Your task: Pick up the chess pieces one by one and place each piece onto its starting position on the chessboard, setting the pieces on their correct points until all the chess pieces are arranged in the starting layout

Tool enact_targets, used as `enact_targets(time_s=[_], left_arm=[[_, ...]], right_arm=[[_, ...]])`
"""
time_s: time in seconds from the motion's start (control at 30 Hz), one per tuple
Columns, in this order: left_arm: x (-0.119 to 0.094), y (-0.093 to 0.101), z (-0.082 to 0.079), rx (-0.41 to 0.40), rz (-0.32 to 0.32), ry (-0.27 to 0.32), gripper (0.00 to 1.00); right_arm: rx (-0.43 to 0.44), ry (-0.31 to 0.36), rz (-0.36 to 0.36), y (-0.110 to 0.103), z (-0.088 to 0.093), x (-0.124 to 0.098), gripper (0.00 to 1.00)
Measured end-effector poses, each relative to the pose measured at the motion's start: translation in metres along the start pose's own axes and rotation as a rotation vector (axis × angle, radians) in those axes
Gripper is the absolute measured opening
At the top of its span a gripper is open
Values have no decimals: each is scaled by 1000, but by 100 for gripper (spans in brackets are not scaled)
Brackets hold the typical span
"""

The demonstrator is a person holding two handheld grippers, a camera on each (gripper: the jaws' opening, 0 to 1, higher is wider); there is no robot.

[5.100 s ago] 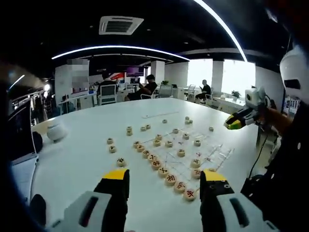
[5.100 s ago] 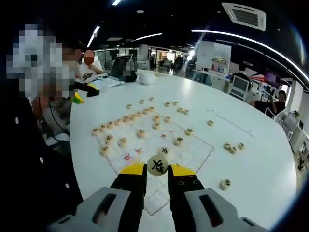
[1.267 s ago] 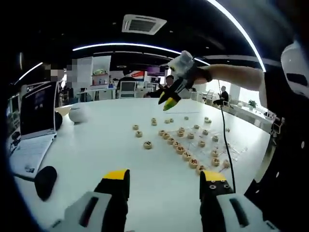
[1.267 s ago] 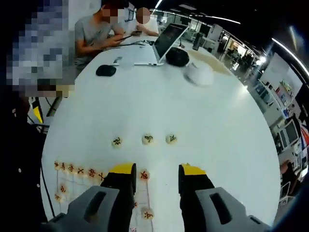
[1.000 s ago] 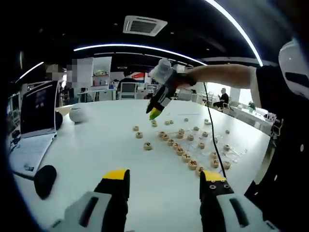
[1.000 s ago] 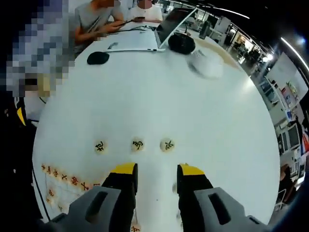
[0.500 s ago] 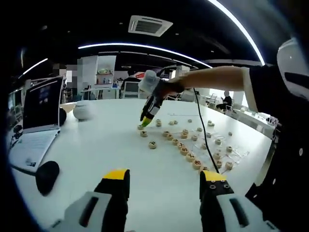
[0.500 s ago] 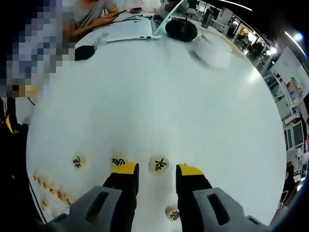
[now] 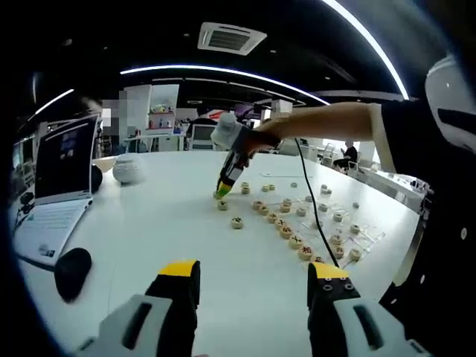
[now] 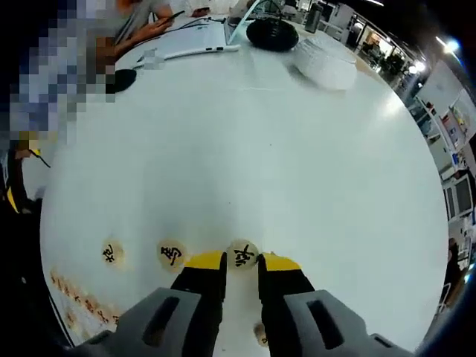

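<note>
In the right gripper view, the right claw [image 10: 242, 262] is closed on a round piece [image 10: 242, 255] with a black character, which rests on the white surface [image 10: 245, 149]. Two more pieces [image 10: 171, 254] lie in a row just to its left, apart from it. A laptop [image 10: 195, 41] and a dark mouse [image 10: 120, 80] sit near the far edge.

In the left gripper view, the left claw [image 9: 253, 279] hangs open above the surface, holding nothing. The right claw [image 9: 222, 193] shows there too, tips down at a piece near the end of a curved line of pieces [image 9: 296, 241] beside the chessboard [image 9: 364, 232].
</note>
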State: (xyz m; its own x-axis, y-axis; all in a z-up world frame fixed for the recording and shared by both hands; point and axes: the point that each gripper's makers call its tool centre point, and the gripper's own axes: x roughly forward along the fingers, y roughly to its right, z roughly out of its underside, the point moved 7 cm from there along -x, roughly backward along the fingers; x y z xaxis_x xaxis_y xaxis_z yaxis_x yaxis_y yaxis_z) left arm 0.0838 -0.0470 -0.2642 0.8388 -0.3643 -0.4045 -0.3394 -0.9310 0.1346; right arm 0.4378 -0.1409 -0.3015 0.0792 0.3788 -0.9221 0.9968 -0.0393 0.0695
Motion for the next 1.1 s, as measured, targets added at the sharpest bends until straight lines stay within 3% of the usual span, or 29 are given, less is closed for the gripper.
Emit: enact_targets(time_s=[0.2, 0.43, 0.63, 0.8, 1.03, 1.1], left_arm=[[-1, 0, -2, 4, -3, 2, 59], [3, 8, -9, 25, 18, 8, 59], [8, 17, -15, 54, 50, 13, 59], [13, 26, -21, 72, 81, 19, 59], [21, 38, -27, 98, 120, 18, 59], [22, 40, -27, 101, 124, 17, 59]], right_arm=[[-10, 39, -2, -5, -2, -15, 19], [3, 152, 20, -21, 11, -65, 19], [12, 220, 67, -62, 53, -118, 19], [34, 257, 114, -98, 109, -159, 19], [117, 285, 237, -147, 193, -205, 19], [124, 286, 242, -151, 198, -207, 19]])
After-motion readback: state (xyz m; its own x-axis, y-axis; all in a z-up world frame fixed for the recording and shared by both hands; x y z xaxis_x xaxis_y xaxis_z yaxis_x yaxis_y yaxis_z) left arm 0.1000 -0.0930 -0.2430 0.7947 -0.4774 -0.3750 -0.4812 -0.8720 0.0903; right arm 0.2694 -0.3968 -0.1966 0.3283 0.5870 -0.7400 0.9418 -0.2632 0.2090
